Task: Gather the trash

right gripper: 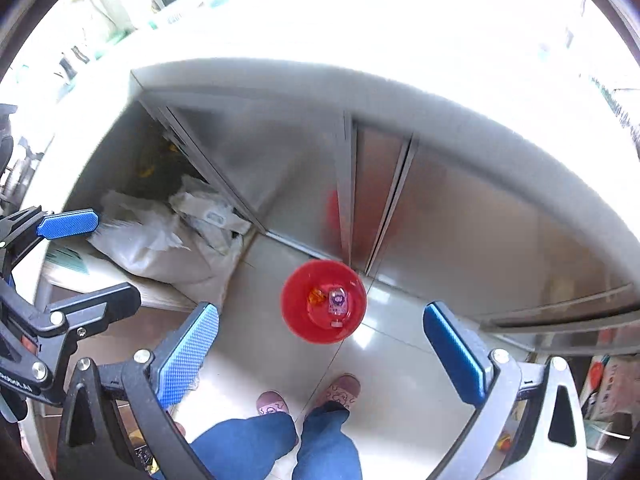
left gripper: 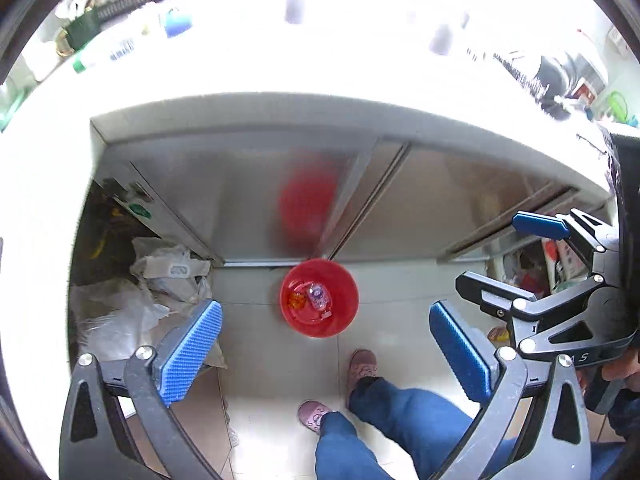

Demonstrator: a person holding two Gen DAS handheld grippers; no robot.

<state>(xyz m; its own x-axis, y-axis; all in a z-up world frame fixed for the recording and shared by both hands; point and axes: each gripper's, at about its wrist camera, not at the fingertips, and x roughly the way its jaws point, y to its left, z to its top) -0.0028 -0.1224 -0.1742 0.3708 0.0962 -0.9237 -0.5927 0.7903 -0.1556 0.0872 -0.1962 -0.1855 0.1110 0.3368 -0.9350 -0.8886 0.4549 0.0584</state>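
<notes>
Both grippers spread wide (nothing held), left gripper (left gripper: 324, 344), right gripper (right gripper: 320, 348), red bin (left gripper: 319, 298) upright, mouth upward

My left hand-held gripper (left gripper: 324, 354) has black angular link arms joined by silver round-headed screws, and each finger ends in a bright blue pad (left gripper: 191, 350) with a fine dimpled texture. My right hand-held gripper (right gripper: 320, 356) is built the same: black frame, silver screws, blue textured pads (right gripper: 188, 354). White lettering marks its black frame near the screws. Below the pads I see my blue denim trouser legs (left gripper: 404, 412) and pink patterned slippers (left gripper: 362, 368).
</notes>
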